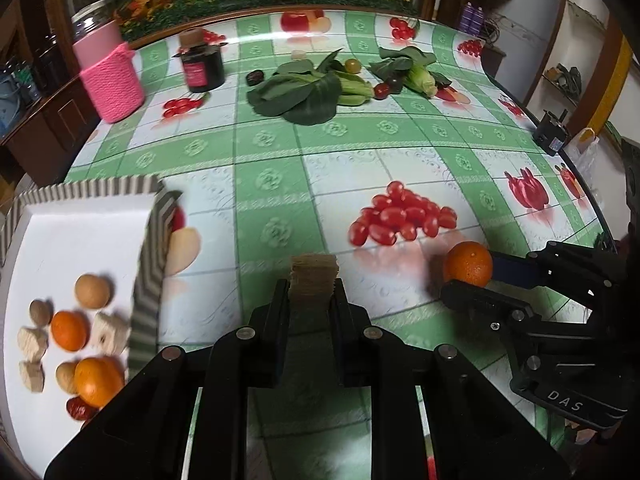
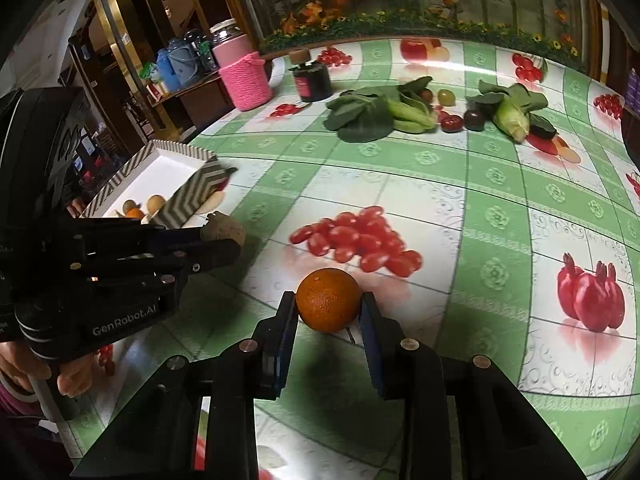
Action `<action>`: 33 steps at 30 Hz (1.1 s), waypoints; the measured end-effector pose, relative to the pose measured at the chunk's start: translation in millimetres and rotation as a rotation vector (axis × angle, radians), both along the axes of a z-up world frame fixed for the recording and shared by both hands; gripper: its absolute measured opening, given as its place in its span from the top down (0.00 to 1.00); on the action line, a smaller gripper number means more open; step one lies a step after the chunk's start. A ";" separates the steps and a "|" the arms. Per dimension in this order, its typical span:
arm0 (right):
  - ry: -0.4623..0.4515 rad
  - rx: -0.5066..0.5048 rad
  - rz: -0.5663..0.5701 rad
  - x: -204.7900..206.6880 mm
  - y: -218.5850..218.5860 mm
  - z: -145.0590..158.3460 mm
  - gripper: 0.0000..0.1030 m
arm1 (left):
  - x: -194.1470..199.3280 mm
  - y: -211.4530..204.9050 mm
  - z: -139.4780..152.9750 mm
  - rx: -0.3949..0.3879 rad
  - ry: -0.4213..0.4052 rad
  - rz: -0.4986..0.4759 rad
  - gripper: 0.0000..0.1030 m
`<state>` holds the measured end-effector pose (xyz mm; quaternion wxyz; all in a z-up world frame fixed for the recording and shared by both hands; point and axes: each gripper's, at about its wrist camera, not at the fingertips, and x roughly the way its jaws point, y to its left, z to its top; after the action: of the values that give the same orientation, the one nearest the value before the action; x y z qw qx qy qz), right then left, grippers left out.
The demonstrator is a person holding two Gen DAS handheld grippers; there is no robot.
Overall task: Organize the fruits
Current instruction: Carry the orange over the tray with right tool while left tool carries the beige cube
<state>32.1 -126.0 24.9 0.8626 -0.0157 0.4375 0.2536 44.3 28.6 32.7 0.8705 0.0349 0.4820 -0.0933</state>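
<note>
My left gripper [image 1: 313, 294] is shut on a tan ridged chunk [image 1: 314, 282], held above the tablecloth; it also shows in the right wrist view [image 2: 222, 234]. My right gripper [image 2: 329, 308] is shut on an orange [image 2: 328, 299], low over the table; the orange shows in the left wrist view too [image 1: 469, 263]. A white tray with a striped rim [image 1: 80, 216] lies at the left and holds oranges [image 1: 69, 330], brown round fruits [image 1: 92, 290] and pale chunks [image 1: 109, 332].
At the far side lie leafy greens [image 1: 304, 90], a corn cob [image 1: 420, 80], small tomatoes [image 1: 381, 90] and a dark fruit [image 1: 255, 77]. A dark jar [image 1: 201, 65] and a pink knitted container [image 1: 110, 76] stand at the back left. The table edge curves at right.
</note>
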 end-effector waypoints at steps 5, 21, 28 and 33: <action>0.001 -0.012 0.018 -9.3 13.8 1.8 0.69 | -13.5 15.4 6.0 -0.002 -0.017 0.029 0.85; -0.033 -0.026 0.142 -34.3 84.5 18.1 0.69 | -52.7 80.7 31.0 0.007 -0.082 0.125 0.85; -0.054 -0.027 0.218 -40.6 121.3 27.2 0.69 | -68.8 126.3 33.9 0.020 -0.083 0.201 0.84; -0.065 -0.035 0.279 -39.7 152.5 30.1 0.69 | -79.0 158.6 29.4 0.022 -0.071 0.265 0.84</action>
<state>-7.6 26.5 55.0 0.8324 -0.0994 0.4071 0.3627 -34.7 187.1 62.1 0.8913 -0.0162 0.4522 0.0292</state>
